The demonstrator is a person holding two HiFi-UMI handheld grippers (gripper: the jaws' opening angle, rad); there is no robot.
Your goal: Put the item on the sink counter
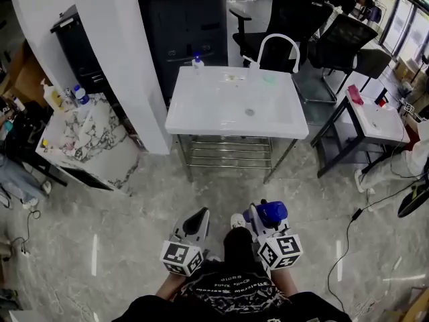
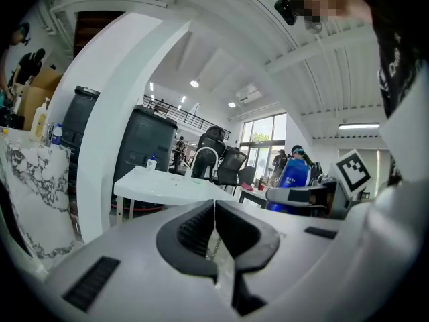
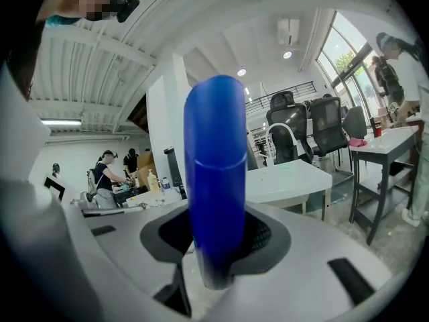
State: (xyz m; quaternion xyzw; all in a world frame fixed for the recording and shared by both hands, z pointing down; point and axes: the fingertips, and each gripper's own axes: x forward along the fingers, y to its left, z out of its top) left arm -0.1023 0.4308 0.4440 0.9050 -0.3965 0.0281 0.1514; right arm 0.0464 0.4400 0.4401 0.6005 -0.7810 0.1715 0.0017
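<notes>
A blue bottle (image 3: 214, 180) stands upright between the jaws of my right gripper (image 3: 213, 237), which is shut on it; in the head view the blue bottle (image 1: 271, 213) shows above the right gripper (image 1: 267, 225) near my body. My left gripper (image 2: 214, 213) is shut with nothing in it, and the left gripper (image 1: 196, 225) is held beside the right one. The white sink counter (image 1: 201, 106) with a curved faucet (image 1: 279, 42) stands a few steps ahead on a metal frame. A small bottle (image 1: 198, 64) with a blue cap stands at its far left corner.
A white pillar (image 1: 114, 52) and a marble-topped table (image 1: 80, 139) with bottles stand left of the sink. Dark cabinets (image 1: 184, 25) and office chairs (image 1: 335, 39) are behind it. A second white table (image 1: 375, 123) stands at the right. A cable (image 1: 348, 227) lies on the floor.
</notes>
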